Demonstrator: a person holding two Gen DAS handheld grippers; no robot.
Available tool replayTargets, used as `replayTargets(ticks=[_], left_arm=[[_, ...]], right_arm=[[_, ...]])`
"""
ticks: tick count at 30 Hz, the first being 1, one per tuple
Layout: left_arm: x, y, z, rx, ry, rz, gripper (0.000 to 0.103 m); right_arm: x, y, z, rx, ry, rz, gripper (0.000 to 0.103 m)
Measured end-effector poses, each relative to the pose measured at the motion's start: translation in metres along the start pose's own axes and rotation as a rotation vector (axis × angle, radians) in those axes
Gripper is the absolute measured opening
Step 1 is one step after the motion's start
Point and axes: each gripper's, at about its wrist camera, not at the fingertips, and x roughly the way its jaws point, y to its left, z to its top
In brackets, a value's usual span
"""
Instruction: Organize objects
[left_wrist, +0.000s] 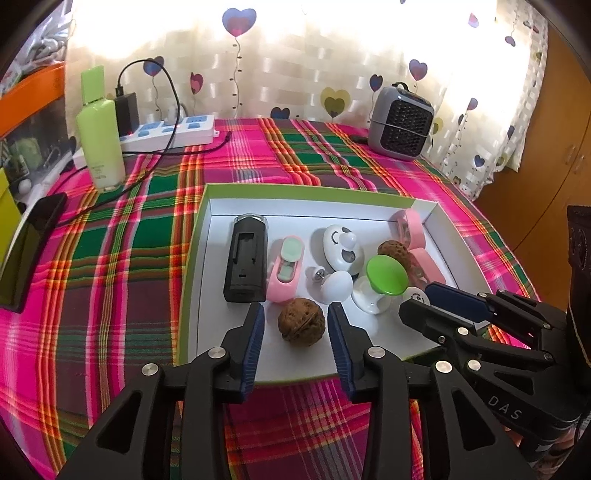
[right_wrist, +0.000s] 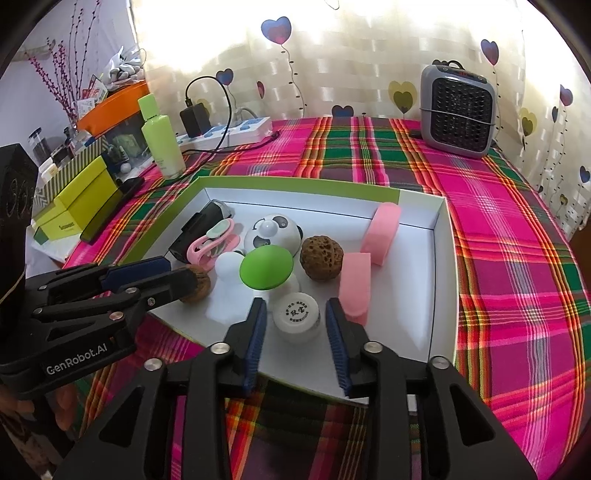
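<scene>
Looking at both grippers poised over the white tray (left_wrist: 207, 236): left gripper (left_wrist: 295, 317) is spread around a walnut (left_wrist: 301, 321), pads not touching, and right gripper (right_wrist: 295, 314) is spread around a small white jar (right_wrist: 296, 320). Risk, I think: squeezing off-centre could squirt the round walnut into the green-capped thing (left_wrist: 386, 275), or the jar into the pink block (right_wrist: 355, 286) beside it.

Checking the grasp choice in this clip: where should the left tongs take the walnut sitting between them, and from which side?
Grip the walnut across its round middle, one pad on each side, coming from the near edge of the tray as the left tongs are angled. It lies alone on bare floor, apart from the black case and white knob, so both flanks look free.
</scene>
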Motion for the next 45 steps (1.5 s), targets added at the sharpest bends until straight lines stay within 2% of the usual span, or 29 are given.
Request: replayTargets(ticks=[12,31,33,39,45], left_arm=[[-0.019,-0.003,-0.009,-0.009,-0.032,0.024,0.039],[-0.051,-0.019,-0.034,0.03,-0.103,0.143,0.039],[-0.052,-0.02,-0.038,0.026,-0.096,0.145,0.04],[-0.052,-0.026,-0.054,0.022,-0.074,0.159,0.041],[-0.042,-0.03,-0.069,0.009,-0.018,0.165,0.045]], right_arm=[[-0.015,0.007,-0.006,-0.004,-0.026,-0.034,0.042],[-0.04,0.021,-0.023,-0.036,-0.068,-0.078,0.044],[-0.043,0.022,-0.026,-0.036,-0.071,-0.094,0.048],[-0.05,0.021,-0.04,-0.024,-0.059,-0.115,0.049],[-0.043,0.018,-0.051,-0.004,-0.016,-0.156,0.05]])
